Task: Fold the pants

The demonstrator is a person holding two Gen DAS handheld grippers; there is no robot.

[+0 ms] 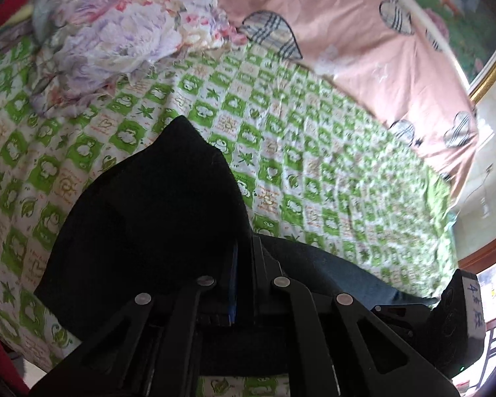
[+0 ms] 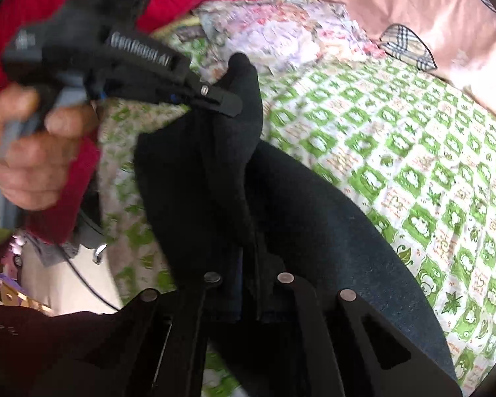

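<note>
Pants point(image 1: 155, 218): dark, near-black fabric, bunched and draped over green-and-white checked bedsheet point(image 1: 314, 165), close to near edge of bed. Thick, soft-looking cloth, slight blue cast where lit in right wrist view; waistband or hem not distinguishable.

Left gripper point(image 1: 244, 264) pressed together on a raised fold of pants. Right gripper point(image 2: 248, 264) likewise pinching pants; cloth peaks up ahead of its tips. Left gripper point(image 2: 215, 99) also visible in right wrist view, held by person's hand point(image 2: 33, 152), biting same peak from the side. Both grips close together on one bunch.

Step, as judged: pickup just secured, no fold formed yet, early in task. Next move calls for lifting and spreading grips apart to pull fabric flat, then laying one half over the other. Risk: pinching several layers at once.

Beyond: floral quilt point(image 1: 115, 49) heaped at far side, pink sheet with plaid hearts point(image 1: 347, 33) behind.
</note>
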